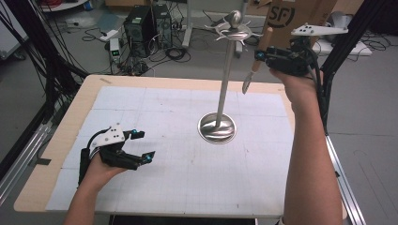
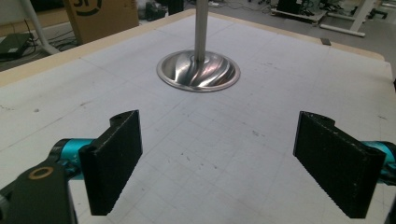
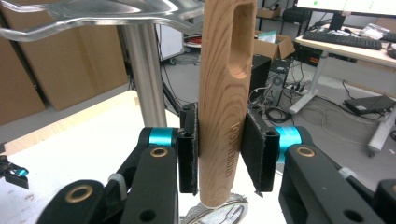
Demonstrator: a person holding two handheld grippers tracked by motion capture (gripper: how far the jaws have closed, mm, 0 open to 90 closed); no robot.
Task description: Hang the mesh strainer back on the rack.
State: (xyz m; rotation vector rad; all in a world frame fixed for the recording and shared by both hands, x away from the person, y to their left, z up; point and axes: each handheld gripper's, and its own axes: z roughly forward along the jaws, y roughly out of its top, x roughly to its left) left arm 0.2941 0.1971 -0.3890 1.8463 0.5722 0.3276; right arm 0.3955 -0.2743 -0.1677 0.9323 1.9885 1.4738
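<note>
A tall metal stand (image 1: 226, 75) rises from a round base (image 1: 217, 127) on the white mat, with curved hooks (image 1: 233, 29) at its top. My right gripper (image 1: 259, 56) is raised beside those hooks and shut on a wooden-handled utensil (image 1: 266, 37), whose metal end (image 1: 247, 84) hangs down. In the right gripper view the handle (image 3: 226, 93), with a slot near its top, is clamped upright in the gripper (image 3: 219, 149), close to the pole (image 3: 144, 79) and the hooks (image 3: 93, 18). My left gripper (image 1: 143, 146) rests low over the mat, open and empty (image 2: 219, 158), facing the base (image 2: 198, 70).
A white grid mat (image 1: 187, 164) covers the wooden table (image 1: 70, 122). Beyond the far edge are computer towers (image 1: 145, 26), floor cables and a cardboard box (image 1: 291, 18). Black frame posts stand at the left and right sides.
</note>
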